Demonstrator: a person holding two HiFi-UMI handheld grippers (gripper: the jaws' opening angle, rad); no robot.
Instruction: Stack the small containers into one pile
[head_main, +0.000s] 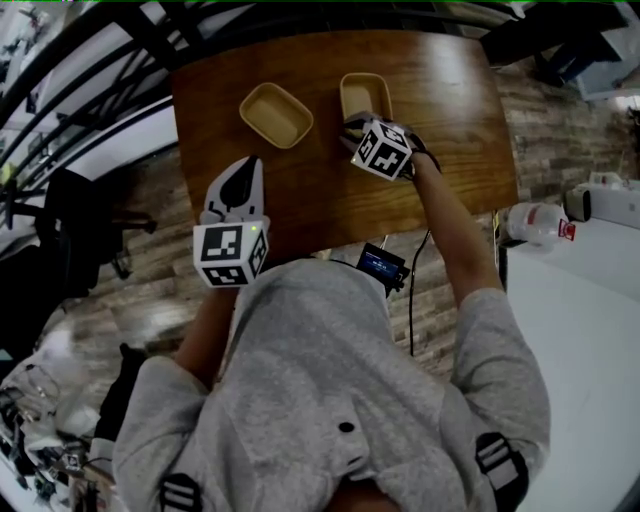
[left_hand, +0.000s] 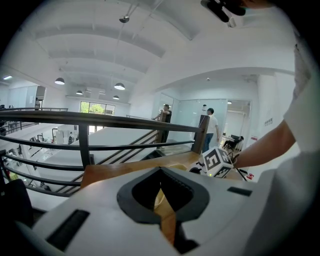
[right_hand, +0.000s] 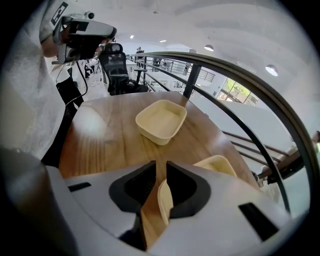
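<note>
Two containers: both beige, shallow, rounded rectangles, open side up, side by side but apart on the desk (head_main: 440, 110), not stacked.
First container (head_main: 275, 114): upper centre-left of the head view, turned at a slant. Shows whole at upper centre of the right gripper view, with bare wood all round it.
Second container (head_main: 365, 95): upper centre of the head view, just right of the first container. Its far part shows right of centre in the right gripper view.
Right hand-held gripper (head_main: 357, 127): at the near edge of the second container, marker cube just below it in the frame.
Right jaws: part spread. The second container's near wall stands in the slot between them, close against the jaw on the right of the frame. A strip of desk shows between the wall and the other jaw, so no pinch seen.
Left hand-held gripper (head_main: 242, 168): left of centre in the head view, below and left of the first container, near it but apart.
Left jaws: tips pressed together in the left gripper view, pinching nothing.
</note>
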